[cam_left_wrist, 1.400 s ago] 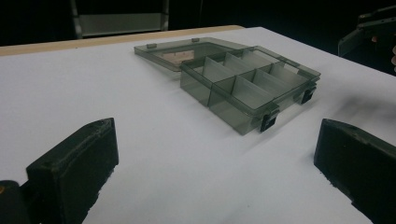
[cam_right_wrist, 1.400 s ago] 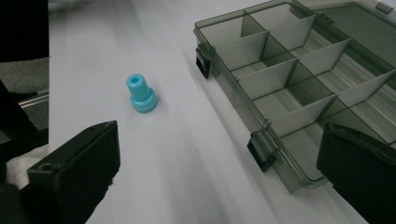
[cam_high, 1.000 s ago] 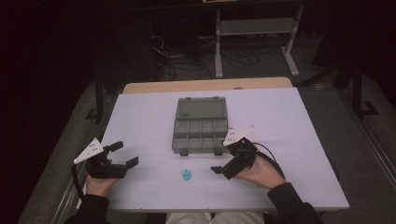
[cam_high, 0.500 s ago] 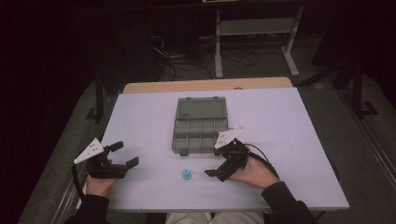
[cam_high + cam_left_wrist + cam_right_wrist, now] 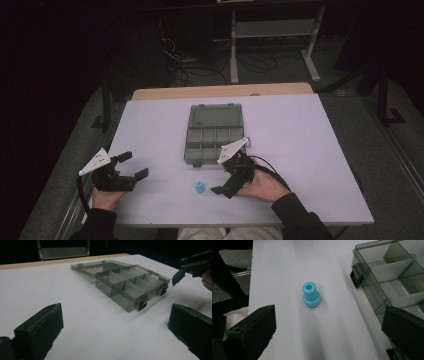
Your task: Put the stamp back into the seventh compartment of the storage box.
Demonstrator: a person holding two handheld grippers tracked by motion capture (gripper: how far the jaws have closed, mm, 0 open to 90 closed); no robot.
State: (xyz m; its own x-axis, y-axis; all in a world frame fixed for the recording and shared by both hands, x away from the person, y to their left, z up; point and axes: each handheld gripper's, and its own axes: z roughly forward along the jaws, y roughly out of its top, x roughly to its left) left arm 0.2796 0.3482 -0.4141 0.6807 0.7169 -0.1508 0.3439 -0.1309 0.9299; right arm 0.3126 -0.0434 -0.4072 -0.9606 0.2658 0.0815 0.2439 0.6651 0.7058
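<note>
Two grippers on the table, neither gripping anything. Right gripper jaws spread wide, aimed at blue stepped plug standing upright on white table, centred just ahead between the jaws, not touching. Divided organiser box lid-open just beyond, compartments apparently empty. Left gripper well off, likewise agape. Judged: pick not yet made; grasp and probable placement in box remaining.

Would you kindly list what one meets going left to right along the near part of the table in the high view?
Left tongs → small blue piece → right tongs, with the person's hand behind them.
</note>
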